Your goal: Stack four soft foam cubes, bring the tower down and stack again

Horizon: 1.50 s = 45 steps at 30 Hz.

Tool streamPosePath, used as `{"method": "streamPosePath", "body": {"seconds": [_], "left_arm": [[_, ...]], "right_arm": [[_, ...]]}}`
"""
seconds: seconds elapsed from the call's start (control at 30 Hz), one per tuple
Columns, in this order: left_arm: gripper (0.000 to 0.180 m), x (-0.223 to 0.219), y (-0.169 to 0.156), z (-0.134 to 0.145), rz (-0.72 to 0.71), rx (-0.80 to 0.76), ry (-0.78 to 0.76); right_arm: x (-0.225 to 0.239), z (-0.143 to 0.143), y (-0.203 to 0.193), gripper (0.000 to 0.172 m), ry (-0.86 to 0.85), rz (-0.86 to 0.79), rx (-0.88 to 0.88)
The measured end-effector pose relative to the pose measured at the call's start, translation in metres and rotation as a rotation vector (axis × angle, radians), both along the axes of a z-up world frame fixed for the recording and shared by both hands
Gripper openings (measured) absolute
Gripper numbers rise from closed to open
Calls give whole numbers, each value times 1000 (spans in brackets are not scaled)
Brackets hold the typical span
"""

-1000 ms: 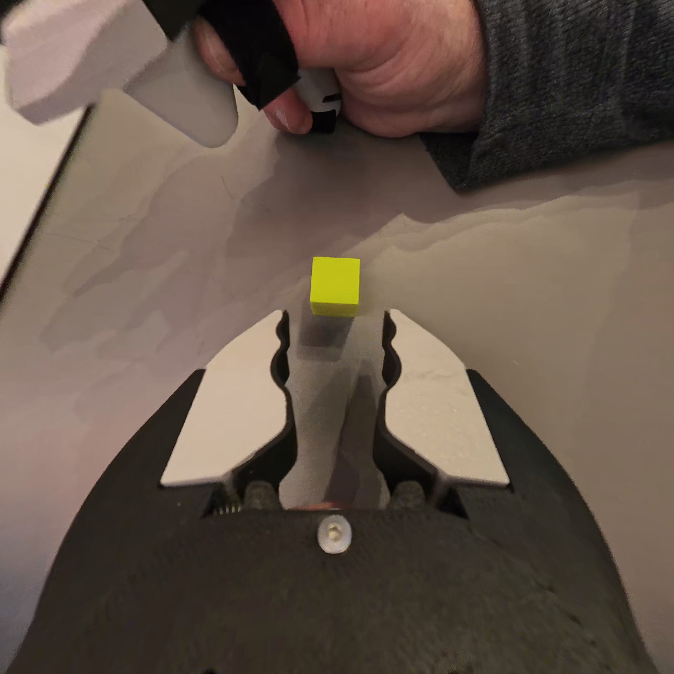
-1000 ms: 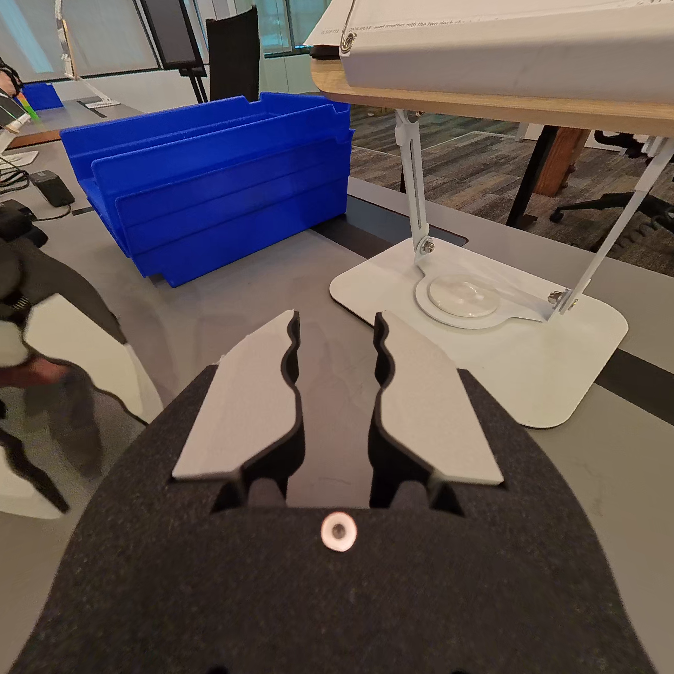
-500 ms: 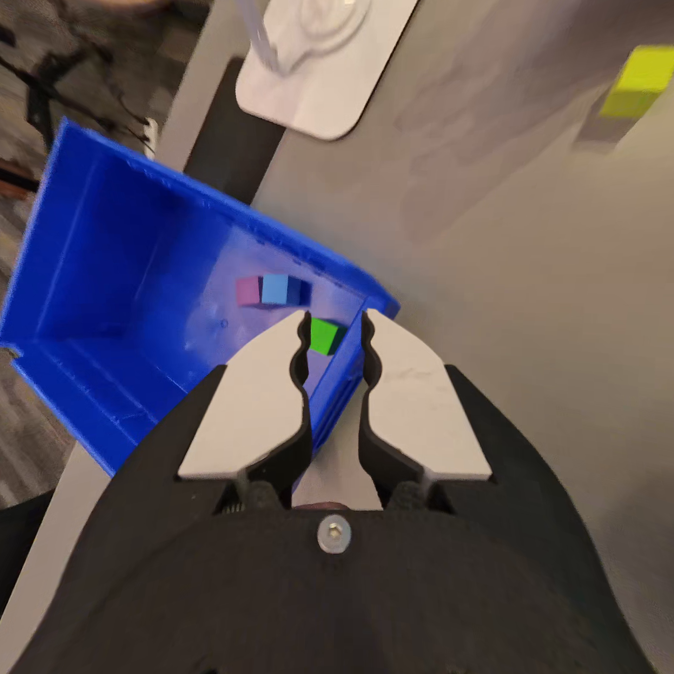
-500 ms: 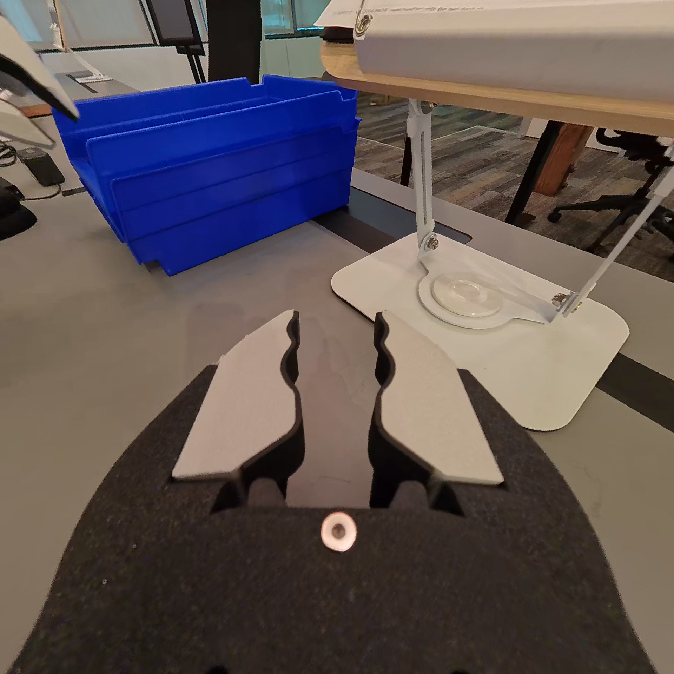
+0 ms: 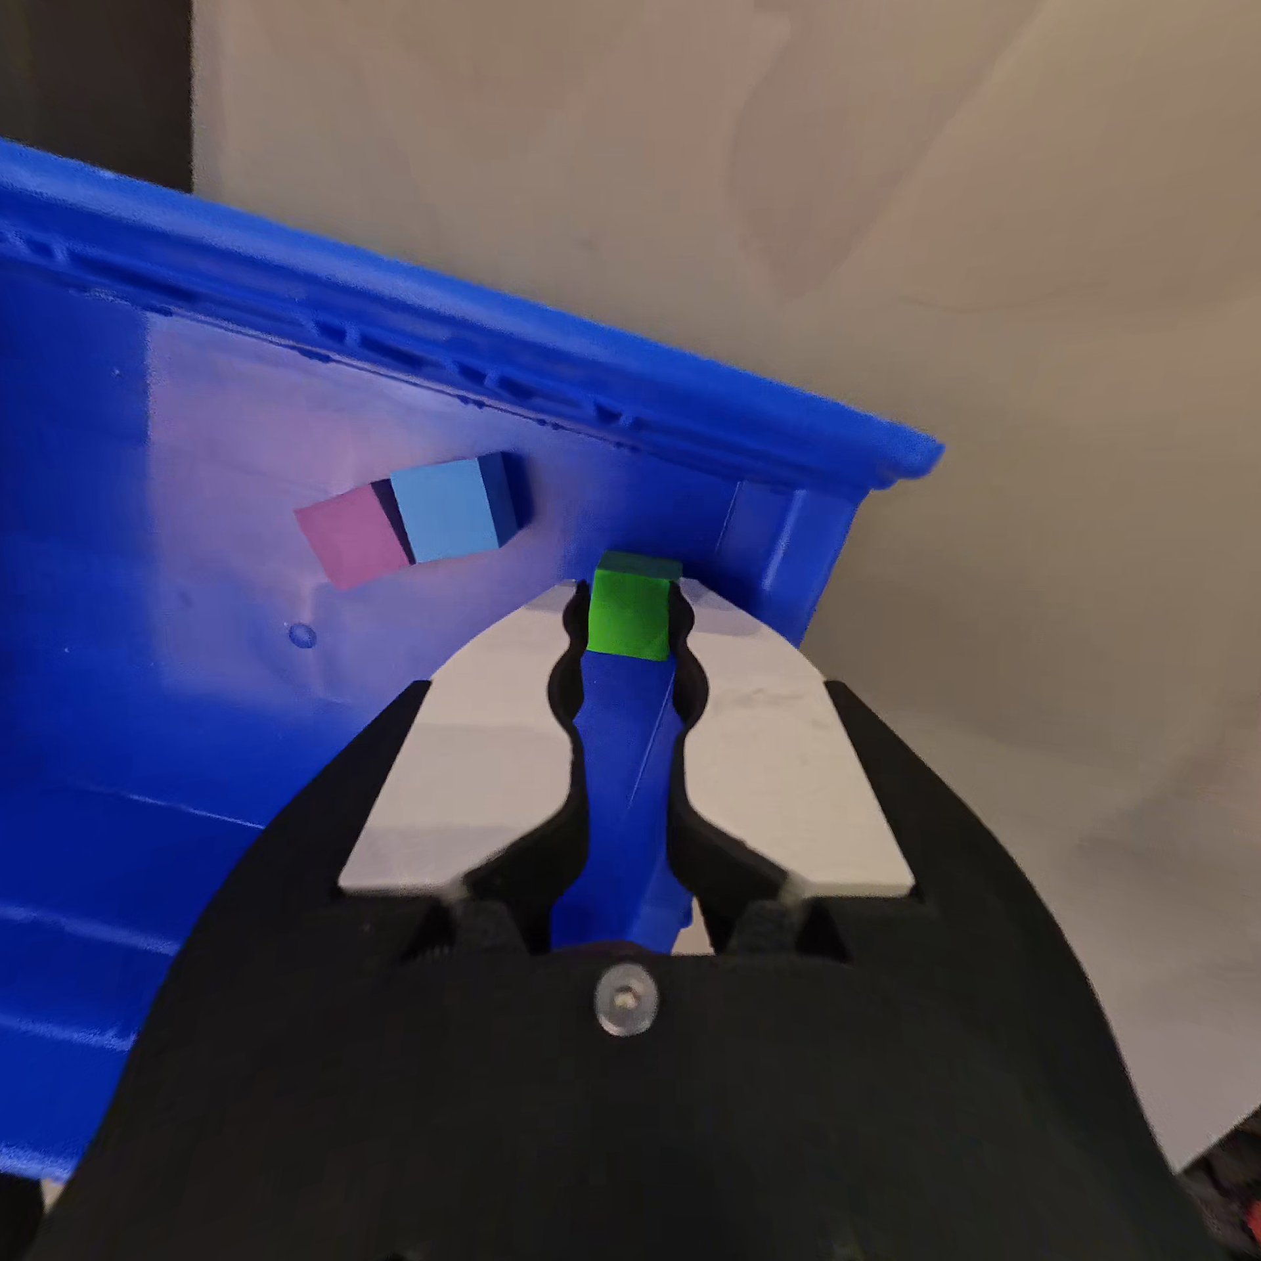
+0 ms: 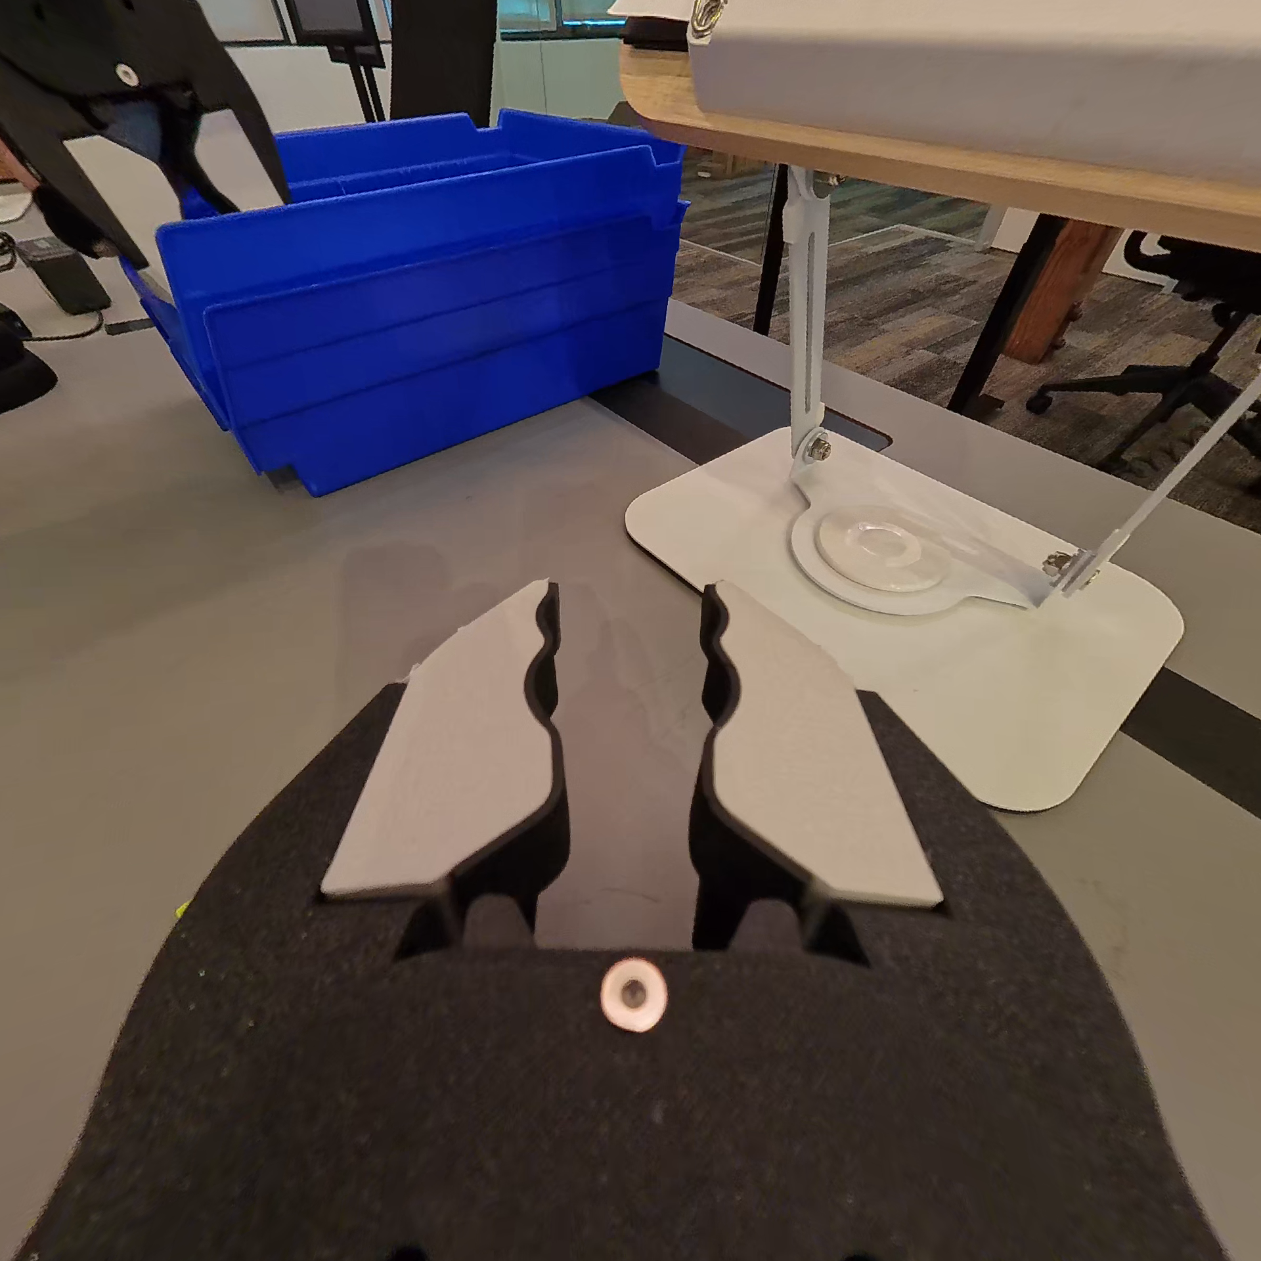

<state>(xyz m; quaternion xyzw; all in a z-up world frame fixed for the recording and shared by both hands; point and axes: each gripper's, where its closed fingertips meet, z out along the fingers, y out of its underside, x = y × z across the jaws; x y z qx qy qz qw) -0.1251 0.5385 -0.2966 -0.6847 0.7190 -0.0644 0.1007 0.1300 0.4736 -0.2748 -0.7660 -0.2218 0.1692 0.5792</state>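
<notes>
left wrist view, near to far: the left gripper [image 5: 628, 617], black body w/ pale grey finger plates and black wavy pads, reaches down into a blue plastic bin [image 5: 614, 382]. its jaws are closed on a small green foam cube [image 5: 628, 617]; both black pads lie against the cube's left and right faces at the fingertips, no gap showing. cube sits near the bin's corner, by the end wall; can't tell whether its underside is touching the bin floor. a bit farther and to the left on the bin floor lie a light blue foam cube [image 5: 447, 510] and a pink foam cube [image 5: 351, 535], side by side, touching or nearly so, apart from the green one. past the bin rim is the grey tabletop [image 5: 887, 205].

right wrist view, near to far: the right gripper [image 6: 629, 600], same build, hovers low over the grey tabletop w/ its jaws apart and nothing between the pads, only bare table showing thru the gap. a sliver of yellow-green [image 6: 181, 909] peeks out at the gripper body's left edge; too little shows to say what it is. ahead to the right sits a white flat metal stand base [image 6: 955, 682] w/ thin white struts going up to a wooden-edged platform [image 6: 955, 184]. ahead to the left is the blue bin, seen from outside, w/ the left gripper's black body dipping into it at top left. beyond the table: patterned carpet and black office chairs [image 6: 1160, 382].
</notes>
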Motion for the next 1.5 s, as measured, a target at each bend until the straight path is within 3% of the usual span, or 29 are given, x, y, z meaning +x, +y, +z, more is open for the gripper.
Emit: {"method": "streamPosePath", "body": {"seconds": [0.23,0.43,0.67,0.8,1.17,1.5], "left_arm": [[31,-2,2,-8,-2,-120,61],[28,-2,4,-9,30,-151,67],[21,-7,15,-7,70,-73,36],[39,-8,10,-9,46,-66,55],[31,-15,10,-19,47,-100,165],[30,-16,13,-11,49,-5,114]], "right_arm": [[0,-1,0,39,-5,2,-2],[0,-1,0,39,-8,3,-2],[0,-1,0,39,-9,3,-2],[0,-1,0,39,-8,3,-4],[-1,-1,0,39,-12,5,-5],[-1,-1,0,39,-11,5,-6]]}}
